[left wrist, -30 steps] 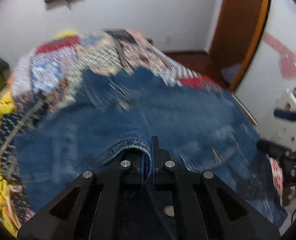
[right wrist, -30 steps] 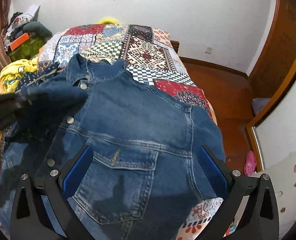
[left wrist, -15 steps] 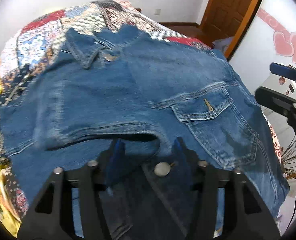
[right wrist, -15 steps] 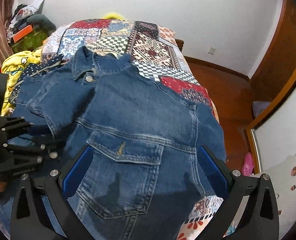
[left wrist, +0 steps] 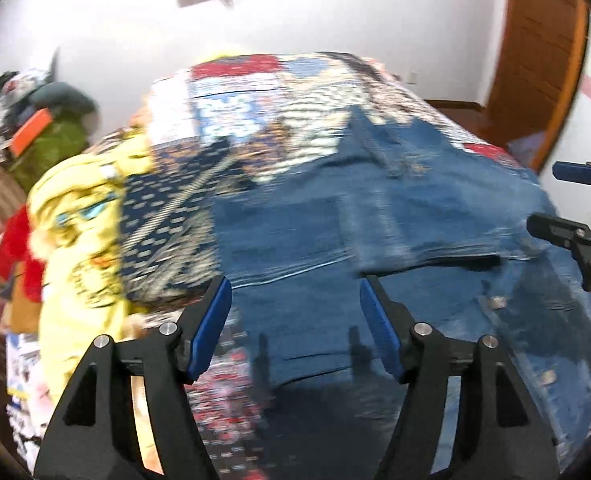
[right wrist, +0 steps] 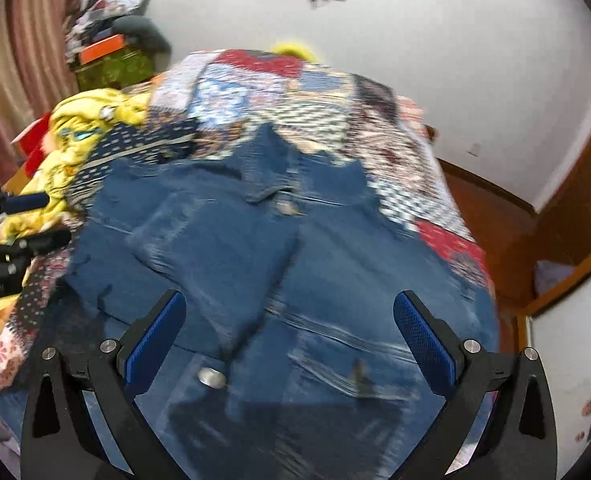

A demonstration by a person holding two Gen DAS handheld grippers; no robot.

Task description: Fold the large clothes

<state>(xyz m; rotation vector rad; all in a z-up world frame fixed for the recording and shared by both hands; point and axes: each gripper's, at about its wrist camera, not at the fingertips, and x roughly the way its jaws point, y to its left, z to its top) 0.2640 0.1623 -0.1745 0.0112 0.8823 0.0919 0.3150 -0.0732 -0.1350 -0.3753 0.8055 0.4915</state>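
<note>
Where left gripper (left wrist: pixel 295 316) gapes: jacket (left wrist: pixel 395 220) ahead.

1. The left gripper (left wrist: pixel 295 308) is built of matte black angular arms with triangular cut-outs near their bases, at the bottom of the frame.
2. Its two fingers carry flat blue pads (left wrist: pixel 211 322) on their inner faces.
3. Round silver screw heads sit on the black arms, two on each side.
4. The right gripper (right wrist: pixel 289 332) has the same black frame, with blue pads (right wrist: pixel 423 344) whose surface shows a fine knurled texture.
5. Silver screws mark its arms as well, two per side.
</note>
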